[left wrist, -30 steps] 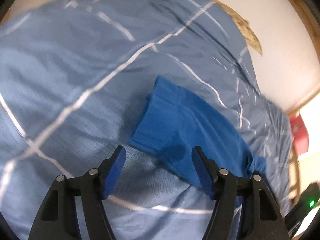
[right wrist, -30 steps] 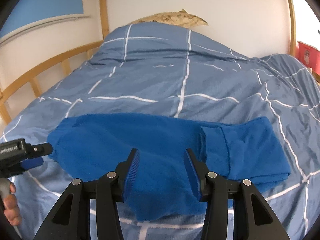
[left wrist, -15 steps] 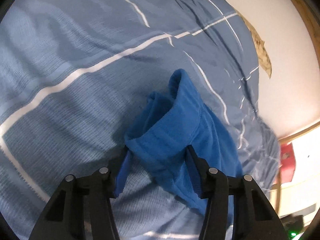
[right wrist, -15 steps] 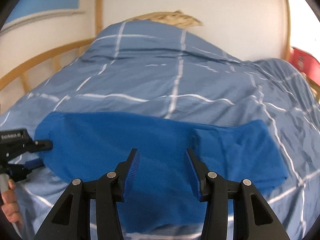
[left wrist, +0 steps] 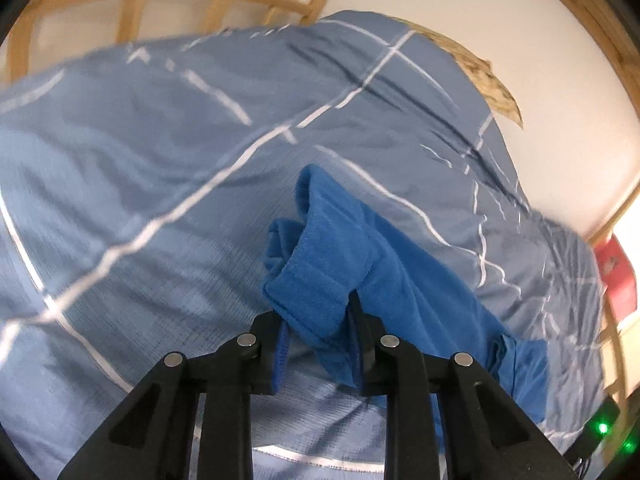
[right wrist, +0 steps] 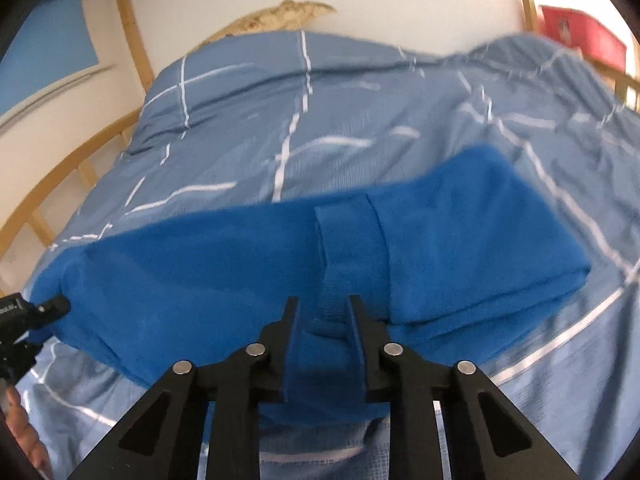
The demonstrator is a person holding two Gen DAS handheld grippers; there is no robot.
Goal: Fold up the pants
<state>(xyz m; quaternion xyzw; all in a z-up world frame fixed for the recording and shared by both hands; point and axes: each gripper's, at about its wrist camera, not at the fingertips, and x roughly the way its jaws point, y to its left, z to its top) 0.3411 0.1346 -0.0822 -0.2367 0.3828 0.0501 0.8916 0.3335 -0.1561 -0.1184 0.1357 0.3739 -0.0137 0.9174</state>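
Note:
Bright blue fleece pants (right wrist: pixel 200 272) lie folded in a long band across a blue checked duvet (right wrist: pixel 280 100). My right gripper (right wrist: pixel 323 300) is at the band's near edge by the overlapping fold, jaws closing, with fabric bunched between the pads. In the left wrist view my left gripper (left wrist: pixel 316 312) has its jaws closing on one end of the pants (left wrist: pixel 400 280); that end is pinched, raised off the duvet (left wrist: pixel 140 160) and curled over. The left gripper (right wrist: pixel 36 312) also shows at the band's far left end in the right wrist view, with a hand (right wrist: pixel 20 440) below it.
A wooden bed rail (left wrist: pixel 120 4) curves behind the duvet and another rail (right wrist: pixel 72 160) runs along the left side. A beige pillow (right wrist: pixel 280 16) lies against the white wall. A red box (right wrist: pixel 580 36) stands beyond the bed's right side.
Both grippers' jaws have narrowed onto the pants. The left one took the end of the pants and raised it off the duvet. The right one sank onto the near edge.

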